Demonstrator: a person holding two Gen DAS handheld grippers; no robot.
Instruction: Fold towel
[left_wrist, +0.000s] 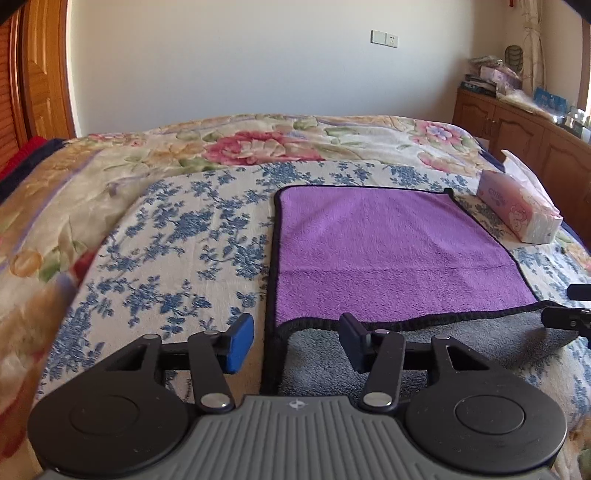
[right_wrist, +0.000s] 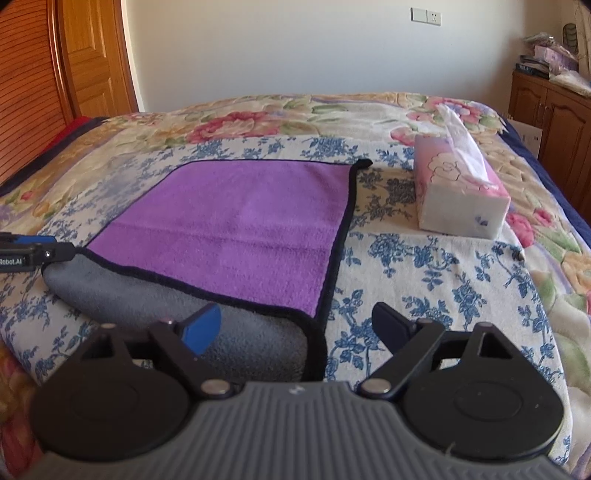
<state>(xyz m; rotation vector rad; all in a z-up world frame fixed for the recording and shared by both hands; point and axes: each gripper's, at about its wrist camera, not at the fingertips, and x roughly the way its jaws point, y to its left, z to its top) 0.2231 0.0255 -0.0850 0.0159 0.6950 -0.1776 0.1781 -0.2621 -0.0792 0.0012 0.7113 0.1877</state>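
Note:
A purple towel (left_wrist: 391, 251) with a black hem and a grey underside lies flat on the bed; its near edge is turned over, showing a grey strip (left_wrist: 424, 347). It also shows in the right wrist view (right_wrist: 236, 229), grey fold (right_wrist: 177, 306) in front. My left gripper (left_wrist: 299, 341) is open over the towel's near left corner, one finger on each side of the hem. My right gripper (right_wrist: 299, 328) is open over the near right corner. The left gripper's tip (right_wrist: 55, 253) appears at the far left of the right wrist view.
A pink tissue box (left_wrist: 517, 210) stands on the bed right of the towel; it also shows in the right wrist view (right_wrist: 461, 192). The bed carries a blue floral sheet (left_wrist: 184, 243) over a flowered blanket (left_wrist: 258, 144). A wooden cabinet (left_wrist: 517, 129) stands at the right, a wooden door (right_wrist: 85, 55) at the left.

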